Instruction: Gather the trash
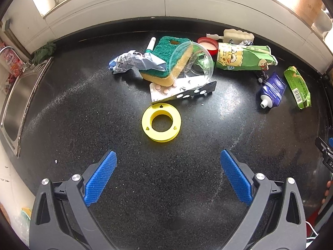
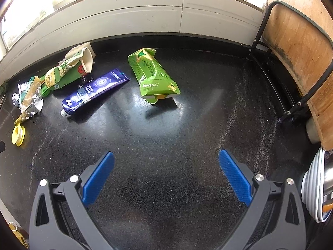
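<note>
On the black counter [image 1: 83,114] nothing's getting picked up yet, both claws are hanging wide open and empty. Left gripper [image 1: 168,162] is facing the yellow spool [image 1: 161,121], right gripper [image 2: 166,163] the green pack [image 2: 153,75]. I'd straddle each one squarely before squeezing

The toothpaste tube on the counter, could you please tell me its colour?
Dark blue toothpaste tube with a white neck, clearest in the right wrist view.
</note>
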